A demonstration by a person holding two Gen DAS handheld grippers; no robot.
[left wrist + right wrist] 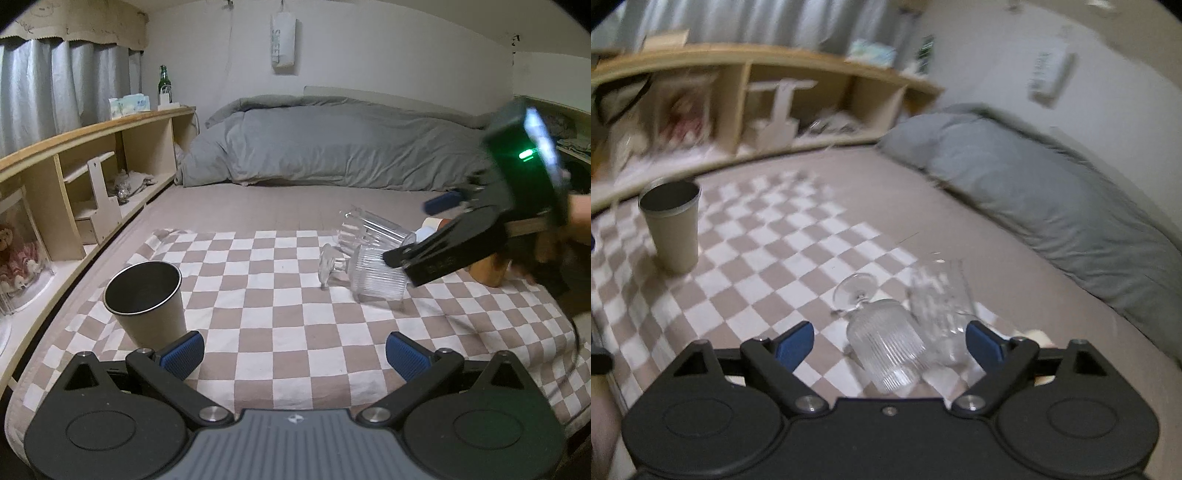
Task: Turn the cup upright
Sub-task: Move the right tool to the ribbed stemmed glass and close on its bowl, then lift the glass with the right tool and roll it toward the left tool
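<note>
Checkered cloth (258, 295) w/ clear ribbed stemmed cup (886, 343) on its side btw spread right fingers (982, 341); left fingers (184, 350) spread.

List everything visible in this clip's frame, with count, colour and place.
Stemmed ribbed glass: 1, clear, lying on its side on the cloth.
Ribbed tumbler: 1, clear, lying beside the stemmed glass.
Metal cup: 1, tan outside, dark inside, upright, cloth's left part.
Checkered cloth: 1, beige and white, on the bed.
Duvet: 1, grey, far end.
Shelf: 1, wooden, left side.
Bottle: 1, green, on the shelf.
Left gripper: open.
Right gripper: open, around the fallen glasses.
</note>
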